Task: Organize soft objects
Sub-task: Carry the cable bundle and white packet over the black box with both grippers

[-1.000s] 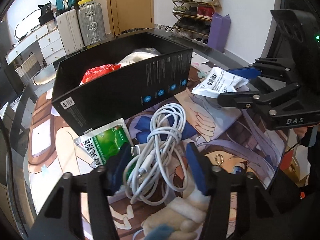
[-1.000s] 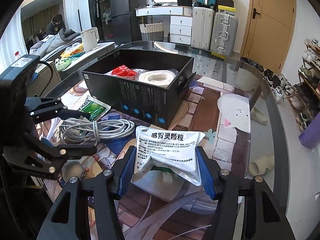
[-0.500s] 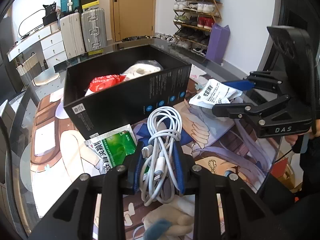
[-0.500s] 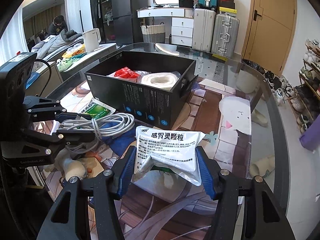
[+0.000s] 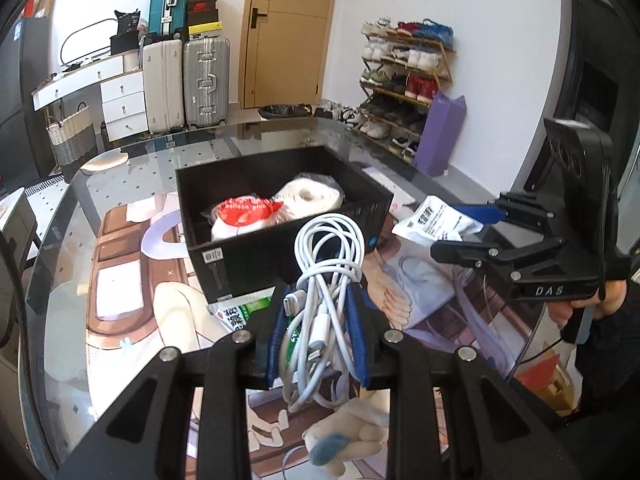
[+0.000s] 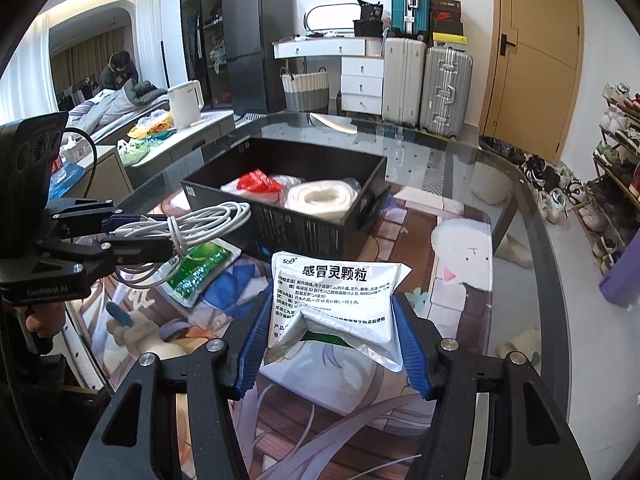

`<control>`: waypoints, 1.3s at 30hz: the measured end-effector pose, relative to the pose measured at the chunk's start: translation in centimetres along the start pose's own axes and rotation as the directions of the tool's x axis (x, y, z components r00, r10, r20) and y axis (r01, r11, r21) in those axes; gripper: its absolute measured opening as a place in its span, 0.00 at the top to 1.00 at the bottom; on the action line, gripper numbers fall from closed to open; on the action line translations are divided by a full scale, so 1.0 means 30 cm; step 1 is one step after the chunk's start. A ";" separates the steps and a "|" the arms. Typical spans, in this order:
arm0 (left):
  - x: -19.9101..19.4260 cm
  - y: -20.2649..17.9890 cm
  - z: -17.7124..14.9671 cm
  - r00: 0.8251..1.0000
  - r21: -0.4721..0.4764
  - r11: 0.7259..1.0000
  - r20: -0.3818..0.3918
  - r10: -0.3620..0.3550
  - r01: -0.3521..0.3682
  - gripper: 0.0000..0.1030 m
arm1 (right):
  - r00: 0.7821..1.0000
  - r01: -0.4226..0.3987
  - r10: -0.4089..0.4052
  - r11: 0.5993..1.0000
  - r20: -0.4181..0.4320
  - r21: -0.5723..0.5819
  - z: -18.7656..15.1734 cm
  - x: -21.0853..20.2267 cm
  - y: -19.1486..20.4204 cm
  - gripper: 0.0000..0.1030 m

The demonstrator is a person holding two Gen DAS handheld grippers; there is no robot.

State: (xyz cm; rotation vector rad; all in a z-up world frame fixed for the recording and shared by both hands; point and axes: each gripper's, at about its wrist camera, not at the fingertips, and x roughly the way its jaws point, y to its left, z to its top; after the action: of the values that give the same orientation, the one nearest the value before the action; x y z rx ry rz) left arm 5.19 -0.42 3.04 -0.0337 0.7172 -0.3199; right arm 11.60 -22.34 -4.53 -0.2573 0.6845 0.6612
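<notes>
My left gripper is shut on a bundle of white cables and holds it above the mat, just in front of the black box. The bundle also shows in the right wrist view. My right gripper is shut on a silver medicine sachet with Chinese print, lifted off the table right of the box. The box holds a red-and-white packet and a white roll. A green sachet lies on the mat by the box.
An illustrated mat covers the glass table. A small plush toy lies at the near edge. Suitcases, a door and a shoe rack stand beyond the table.
My left gripper closed on the cable bundle and lifted it off the mat toward the box. My right gripper rose with the sachet in its hold.
</notes>
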 end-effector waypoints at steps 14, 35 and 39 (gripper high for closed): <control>-0.076 0.049 0.045 0.994 -0.053 0.997 0.084 0.064 -0.060 0.75 | 0.997 -0.024 0.025 1.000 0.074 -0.004 0.041 -0.040 0.039 0.42; 0.041 0.127 0.156 0.991 -0.081 0.990 0.059 0.117 -0.112 0.75 | 0.995 -0.022 0.026 0.999 0.097 -0.041 0.208 0.033 0.087 0.42; 0.063 0.147 0.170 0.991 -0.086 0.989 0.050 0.124 -0.119 0.75 | 0.996 -0.027 0.031 0.998 0.082 -0.048 0.222 0.064 0.078 0.42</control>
State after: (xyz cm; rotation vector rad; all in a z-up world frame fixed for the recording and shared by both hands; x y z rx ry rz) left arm 11.06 2.81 5.07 -0.0771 0.6747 -0.1717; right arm 14.57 -16.80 -0.78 -0.2629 0.5951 0.7121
